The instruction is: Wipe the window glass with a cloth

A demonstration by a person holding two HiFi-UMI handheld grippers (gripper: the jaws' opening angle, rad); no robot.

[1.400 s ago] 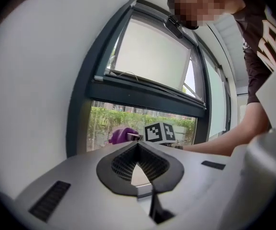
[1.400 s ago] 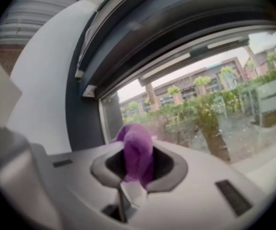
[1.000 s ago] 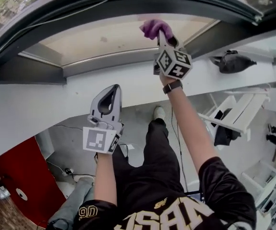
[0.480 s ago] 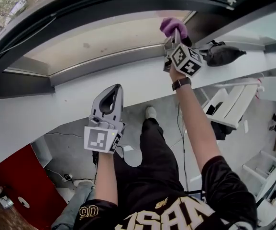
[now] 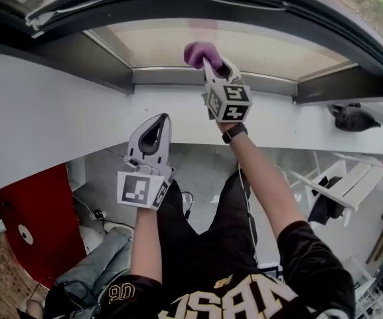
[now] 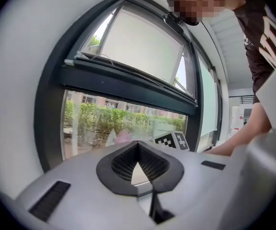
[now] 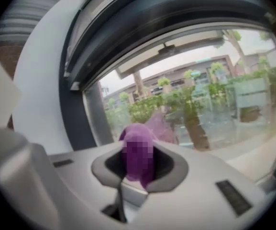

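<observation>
Rt gripper (image 5: 211, 66) had slid sideways along glass (image 5: 277, 48), clamped on cloth (image 5: 198, 52) pressed to pane at 12 o'clock for wiping; lt gripper (image 5: 158, 121), jaws together & empty, idled at its 8.

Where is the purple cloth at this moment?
In the head view, the purple cloth is top centre, clamped in the right gripper, held at the window glass near its lower frame.

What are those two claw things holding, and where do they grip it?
The right gripper pinches a bunched purple cloth by one end; the rest bulges beyond the jaws. The left gripper is shut on nothing.
</observation>
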